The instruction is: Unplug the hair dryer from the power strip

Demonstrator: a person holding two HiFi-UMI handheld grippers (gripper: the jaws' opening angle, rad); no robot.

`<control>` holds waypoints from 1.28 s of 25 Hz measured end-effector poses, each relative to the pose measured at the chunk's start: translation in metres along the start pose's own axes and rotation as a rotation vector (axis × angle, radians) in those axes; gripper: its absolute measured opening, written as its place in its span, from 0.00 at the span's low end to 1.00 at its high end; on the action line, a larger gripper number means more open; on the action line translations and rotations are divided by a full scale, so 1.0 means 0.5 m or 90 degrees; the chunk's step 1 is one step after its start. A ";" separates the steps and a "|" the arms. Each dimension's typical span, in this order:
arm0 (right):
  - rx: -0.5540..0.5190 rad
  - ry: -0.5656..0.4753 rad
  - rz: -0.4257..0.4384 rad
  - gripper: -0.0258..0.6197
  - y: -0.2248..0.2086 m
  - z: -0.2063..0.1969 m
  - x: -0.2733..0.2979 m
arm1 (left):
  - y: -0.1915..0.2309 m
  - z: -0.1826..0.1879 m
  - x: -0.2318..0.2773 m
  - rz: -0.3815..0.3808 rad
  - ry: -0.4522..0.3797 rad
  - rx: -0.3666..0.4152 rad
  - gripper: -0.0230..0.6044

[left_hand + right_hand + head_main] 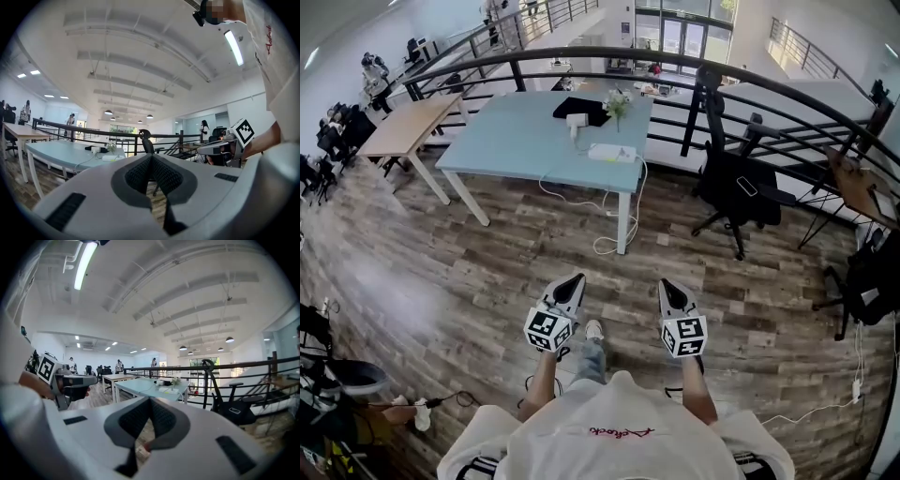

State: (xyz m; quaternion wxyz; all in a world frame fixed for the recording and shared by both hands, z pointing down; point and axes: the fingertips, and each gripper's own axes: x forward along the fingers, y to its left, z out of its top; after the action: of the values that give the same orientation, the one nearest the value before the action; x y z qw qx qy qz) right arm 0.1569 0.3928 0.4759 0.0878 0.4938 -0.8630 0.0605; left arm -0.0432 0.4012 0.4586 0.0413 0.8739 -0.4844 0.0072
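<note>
Head view: white hair dryer point(577, 121) (far off) beside power strip point(612, 153); left gripper point(577, 279) and right gripper point(666, 284) jaws pressed together.

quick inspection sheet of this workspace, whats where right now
surface: blue table, far ahead, by the railing
job's things: hair dryer and power strip on the table; plugged or not, too small to tell
clutter: black mat, small plant on the table
grippers: left gripper and right gripper shut, empty, well short of the table
cables: white cable hangs off the table edge to the floor
surroundings: black chair, wooden table, people far off
</note>
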 end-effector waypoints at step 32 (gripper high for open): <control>0.000 -0.009 -0.043 0.07 -0.077 0.158 0.563 | 0.476 0.074 0.358 -0.053 -0.018 -0.006 0.05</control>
State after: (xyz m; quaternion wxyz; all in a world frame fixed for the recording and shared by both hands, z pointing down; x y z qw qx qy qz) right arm 0.0431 0.1213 0.4591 0.0842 0.5230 -0.8465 0.0540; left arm -0.1511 0.1215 0.4468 0.0390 0.8931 -0.4480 -0.0095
